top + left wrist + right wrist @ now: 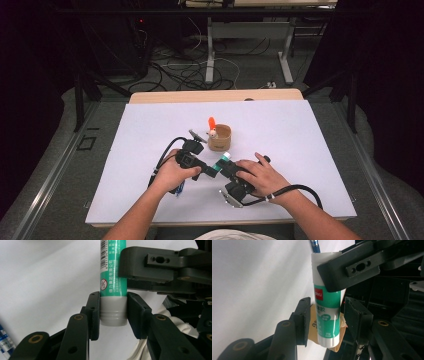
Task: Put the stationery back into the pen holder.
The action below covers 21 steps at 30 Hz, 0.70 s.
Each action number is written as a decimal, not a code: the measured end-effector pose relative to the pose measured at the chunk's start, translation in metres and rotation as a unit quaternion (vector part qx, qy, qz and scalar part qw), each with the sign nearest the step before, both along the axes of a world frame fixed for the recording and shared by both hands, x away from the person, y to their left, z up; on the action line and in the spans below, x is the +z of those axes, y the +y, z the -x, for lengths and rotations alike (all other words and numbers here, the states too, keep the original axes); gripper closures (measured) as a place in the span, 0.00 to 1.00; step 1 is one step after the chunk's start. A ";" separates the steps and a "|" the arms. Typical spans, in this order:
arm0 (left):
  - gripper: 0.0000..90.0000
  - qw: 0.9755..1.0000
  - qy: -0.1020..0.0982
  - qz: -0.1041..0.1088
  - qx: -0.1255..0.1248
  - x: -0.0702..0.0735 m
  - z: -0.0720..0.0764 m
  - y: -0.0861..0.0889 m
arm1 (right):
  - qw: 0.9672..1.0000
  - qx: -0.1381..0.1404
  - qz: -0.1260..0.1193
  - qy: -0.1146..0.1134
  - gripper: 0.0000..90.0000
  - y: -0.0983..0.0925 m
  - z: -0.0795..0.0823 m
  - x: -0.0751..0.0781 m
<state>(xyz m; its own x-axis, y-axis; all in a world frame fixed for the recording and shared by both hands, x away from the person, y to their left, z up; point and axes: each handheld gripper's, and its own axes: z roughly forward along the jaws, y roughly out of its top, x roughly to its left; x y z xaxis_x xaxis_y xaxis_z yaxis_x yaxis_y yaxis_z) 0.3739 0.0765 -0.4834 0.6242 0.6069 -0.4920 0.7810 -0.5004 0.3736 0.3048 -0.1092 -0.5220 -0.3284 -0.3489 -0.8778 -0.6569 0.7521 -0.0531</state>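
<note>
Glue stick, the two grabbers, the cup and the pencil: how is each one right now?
glue stick: capped, clamped at its grey end.
left gripper: shut on the glue stick.
right gripper: open, jaws either side of the stick's other end, small gaps showing.
cup: upright on the table, an orange-tipped thing sticking out.
blue pencil: lying flat on the table.

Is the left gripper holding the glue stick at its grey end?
Yes, the left gripper is clamped on the grey end of the glue stick.
</note>
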 end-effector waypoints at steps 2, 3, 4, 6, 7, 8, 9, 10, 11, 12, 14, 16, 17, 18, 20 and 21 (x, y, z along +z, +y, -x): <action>0.72 1.000 0.003 0.000 -0.001 0.000 0.000 -0.001 | 1.000 0.003 0.002 -0.002 0.64 0.001 0.000 -0.001; 0.72 1.000 0.005 0.001 -0.001 -0.001 0.001 -0.002 | 1.000 0.004 0.004 -0.003 0.64 0.001 0.000 -0.001; 0.72 1.000 0.005 0.002 -0.001 -0.001 0.001 -0.002 | 1.000 0.004 0.001 -0.003 0.64 0.001 0.000 -0.002; 0.72 1.000 0.007 0.002 -0.004 -0.001 0.001 -0.003 | 1.000 0.008 0.003 -0.005 0.65 0.001 0.000 -0.003; 0.72 1.000 0.008 0.003 -0.004 0.000 0.001 -0.003 | 1.000 0.008 0.003 -0.005 0.65 0.001 0.000 -0.003; 0.72 1.000 0.009 0.005 -0.004 0.000 0.001 -0.004 | 1.000 0.010 0.005 -0.005 0.66 0.001 0.000 -0.003; 0.72 1.000 0.010 0.006 -0.005 0.000 0.001 -0.004 | 1.000 0.013 0.008 -0.005 0.66 0.002 0.000 -0.003; 0.72 1.000 0.010 0.007 -0.005 0.000 0.001 -0.005 | 1.000 0.011 0.007 -0.004 0.67 0.002 0.000 -0.004; 0.72 1.000 0.011 0.009 -0.005 0.000 0.002 -0.006 | 1.000 0.015 0.010 -0.007 0.67 0.002 0.000 -0.003; 0.72 1.000 0.012 0.009 -0.006 0.001 0.002 -0.006 | 1.000 0.018 0.012 -0.006 0.67 0.003 0.000 -0.004; 0.72 1.000 0.012 0.010 -0.007 0.001 0.002 -0.007 | 1.000 0.017 0.018 -0.006 0.69 0.003 0.001 -0.004; 0.72 1.000 0.014 0.010 -0.008 0.001 0.002 -0.007 | 1.000 0.019 0.019 -0.006 0.70 0.003 0.001 -0.004; 0.72 1.000 0.015 0.010 -0.008 0.001 0.002 -0.007 | 1.000 0.019 0.020 -0.007 0.72 0.003 0.001 -0.004; 0.72 1.000 0.016 0.011 -0.008 0.000 0.002 -0.007 | 1.000 0.019 0.020 -0.006 0.72 0.003 0.001 -0.003; 0.72 1.000 0.017 0.012 -0.007 0.000 0.002 -0.007 | 0.999 0.022 0.021 -0.009 0.73 0.003 0.001 -0.003; 0.72 1.000 0.017 0.013 -0.006 0.000 0.002 -0.007 | 1.000 0.022 0.020 -0.009 0.73 0.002 0.001 -0.003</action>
<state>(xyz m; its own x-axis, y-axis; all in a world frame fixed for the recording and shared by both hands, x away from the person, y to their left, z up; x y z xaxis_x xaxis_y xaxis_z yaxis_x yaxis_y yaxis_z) 0.3719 0.0696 -0.4834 0.6142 0.5858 -0.5288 0.7873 -0.5013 0.3590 0.3039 -0.1068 -0.5252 -0.2971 -0.3971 -0.8684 -0.6874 0.7202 -0.0941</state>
